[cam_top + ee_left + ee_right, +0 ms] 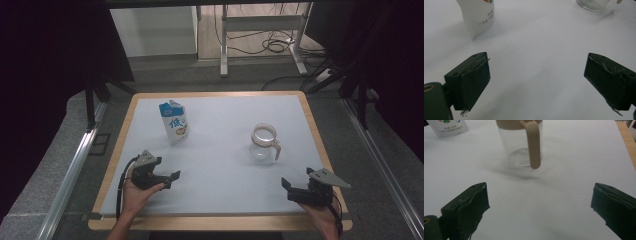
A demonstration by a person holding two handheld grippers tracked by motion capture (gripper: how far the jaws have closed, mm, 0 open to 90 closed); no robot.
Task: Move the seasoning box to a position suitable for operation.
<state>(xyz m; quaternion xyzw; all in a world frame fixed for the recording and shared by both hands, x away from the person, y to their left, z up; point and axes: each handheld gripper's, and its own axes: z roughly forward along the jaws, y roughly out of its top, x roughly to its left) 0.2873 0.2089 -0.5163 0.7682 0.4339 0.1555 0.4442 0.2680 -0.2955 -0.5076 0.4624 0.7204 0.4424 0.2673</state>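
A clear glass pitcher (263, 144) with a tan rim stands upright and empty ahead of the right hand-held gripper (286, 183), its tan handle (534, 143) turned toward that gripper. A milk carton (174, 121) stands upright ahead of the left hand-held gripper (174, 175). Both hand-held grippers hover low over the white counter (225, 165), jaws spread wide, holding nothing.

milk carton (173, 122) left on table (220, 200), glass jug (264, 143) right
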